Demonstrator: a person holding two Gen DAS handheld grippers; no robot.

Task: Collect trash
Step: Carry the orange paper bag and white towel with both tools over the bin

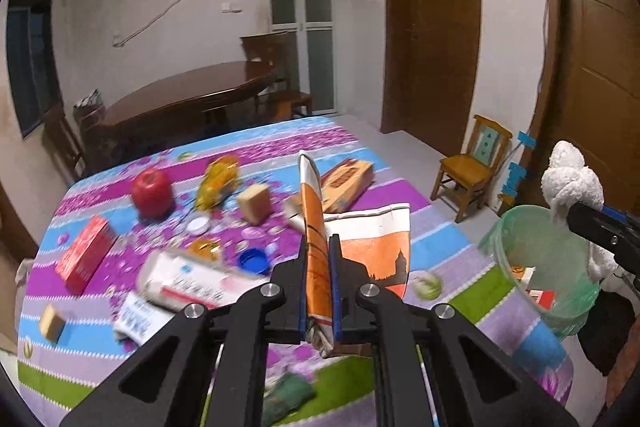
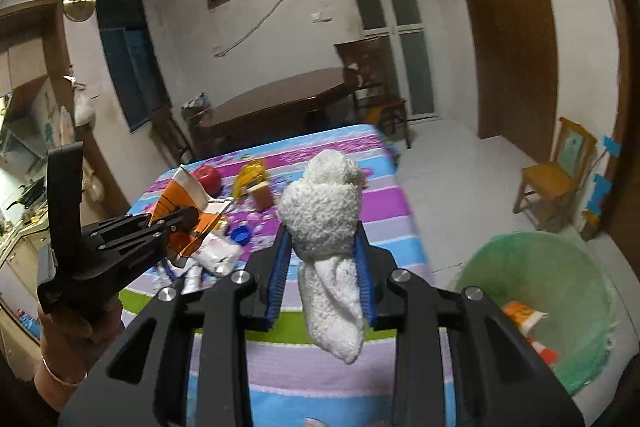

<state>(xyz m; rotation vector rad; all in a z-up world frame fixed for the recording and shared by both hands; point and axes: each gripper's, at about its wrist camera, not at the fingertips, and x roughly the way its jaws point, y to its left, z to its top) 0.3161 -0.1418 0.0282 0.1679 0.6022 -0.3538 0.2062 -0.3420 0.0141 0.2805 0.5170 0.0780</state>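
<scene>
My left gripper [image 1: 320, 247] is shut on an orange and white paper bag [image 1: 316, 227] and holds it up over the striped tablecloth [image 1: 280, 143]. It also shows in the right wrist view [image 2: 180, 223], with the bag [image 2: 180, 195]. My right gripper [image 2: 322, 239] is shut on a crumpled white paper towel wad [image 2: 324, 211] above the table's right edge. The wad also shows in the left wrist view [image 1: 572, 183], above the bin. A green plastic-lined bin [image 1: 540, 259] stands on the floor to the right of the table [image 2: 560, 267], with some wrappers inside.
On the table lie a red apple [image 1: 152, 191], a yellow wrapper [image 1: 218, 179], a tan block [image 1: 254, 203], a brown box [image 1: 348, 183], a red box [image 1: 86, 255], a white packet [image 1: 188, 279], a blue cap [image 1: 253, 261]. A wooden chair [image 1: 472, 171] stands beyond the bin.
</scene>
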